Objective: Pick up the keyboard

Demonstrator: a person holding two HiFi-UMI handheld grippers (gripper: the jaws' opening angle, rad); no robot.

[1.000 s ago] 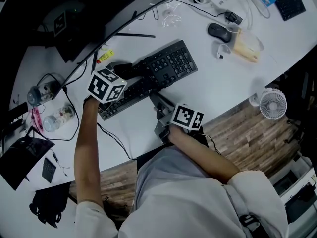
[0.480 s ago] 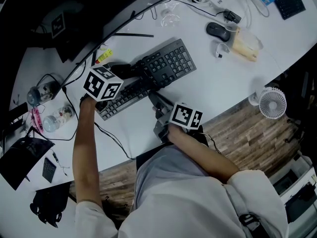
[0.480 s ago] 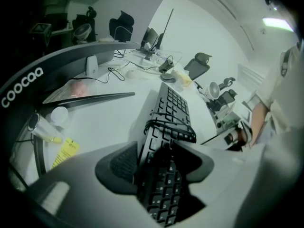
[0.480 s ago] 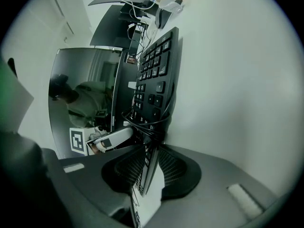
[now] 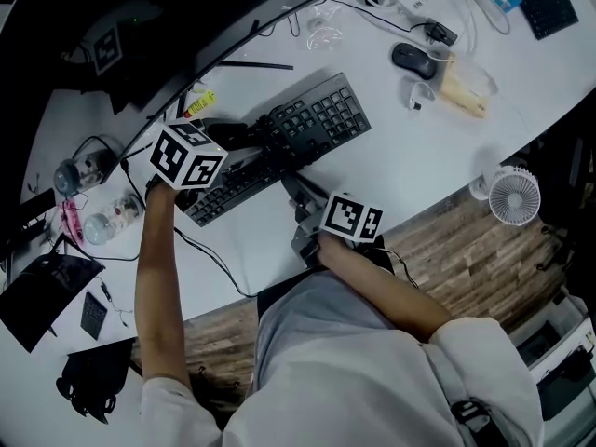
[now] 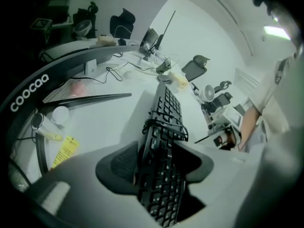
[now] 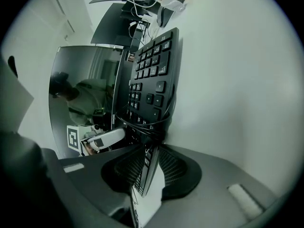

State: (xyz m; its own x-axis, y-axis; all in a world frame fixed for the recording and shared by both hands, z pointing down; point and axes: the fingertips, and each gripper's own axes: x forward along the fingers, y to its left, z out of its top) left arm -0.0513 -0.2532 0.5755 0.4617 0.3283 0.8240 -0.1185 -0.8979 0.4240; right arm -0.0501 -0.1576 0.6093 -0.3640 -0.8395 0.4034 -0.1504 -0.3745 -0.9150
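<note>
Left claw [image 6: 156, 161], tight on keyboard [image 5: 317, 119], slightly further left; right claw [image 7: 147, 167], jaws opening, on its edge.

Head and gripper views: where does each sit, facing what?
Head view: on the head, looking steeply down at the black plastic keyboard; both forearms show.
Left gripper view: on the left claw, clamping the keyboard, looking along it.
Right gripper view: on the right claw, jaws opening, keyboard edge between them.
All share the keyboard.

Black mouse [image 5: 413, 60] on white desk [image 5: 438, 147]; white fan [image 5: 513, 196] beside desk edge.
</note>
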